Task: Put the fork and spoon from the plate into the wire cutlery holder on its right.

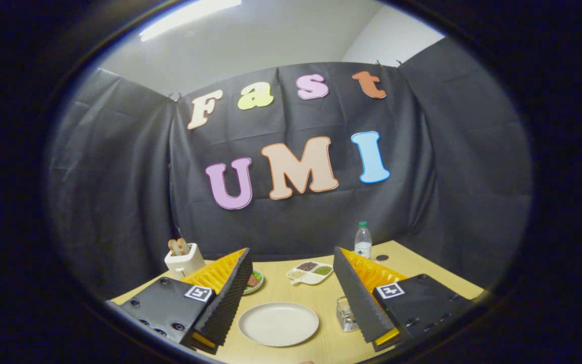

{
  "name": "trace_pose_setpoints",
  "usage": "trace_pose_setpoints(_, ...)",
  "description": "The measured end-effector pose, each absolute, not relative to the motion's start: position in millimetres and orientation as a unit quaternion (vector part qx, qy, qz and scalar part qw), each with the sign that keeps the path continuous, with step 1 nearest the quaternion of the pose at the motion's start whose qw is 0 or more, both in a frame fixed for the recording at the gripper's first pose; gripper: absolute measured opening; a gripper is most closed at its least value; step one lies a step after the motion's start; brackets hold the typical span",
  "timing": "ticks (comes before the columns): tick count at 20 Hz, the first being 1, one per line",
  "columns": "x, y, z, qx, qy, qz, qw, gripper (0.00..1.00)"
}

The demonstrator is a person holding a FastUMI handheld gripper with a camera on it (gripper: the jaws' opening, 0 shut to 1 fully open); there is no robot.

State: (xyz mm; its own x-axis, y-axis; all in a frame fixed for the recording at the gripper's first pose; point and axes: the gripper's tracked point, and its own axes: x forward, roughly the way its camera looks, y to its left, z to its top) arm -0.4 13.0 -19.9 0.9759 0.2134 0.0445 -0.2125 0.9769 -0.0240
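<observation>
Wooden table (321, 349); claw (291, 280) spread wide above plate (278, 324), holder (345, 314) beside.

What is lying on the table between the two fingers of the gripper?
In the gripper view, the white plate lies between the open gripper's fingers, its top bare. Beyond it sits a divided dish.
</observation>
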Motion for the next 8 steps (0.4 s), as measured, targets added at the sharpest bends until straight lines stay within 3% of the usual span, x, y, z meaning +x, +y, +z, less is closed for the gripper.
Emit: trace_pose_setpoints(8,1,-7,-26,-0.036,-0.031,0.057,0.997,1.00)
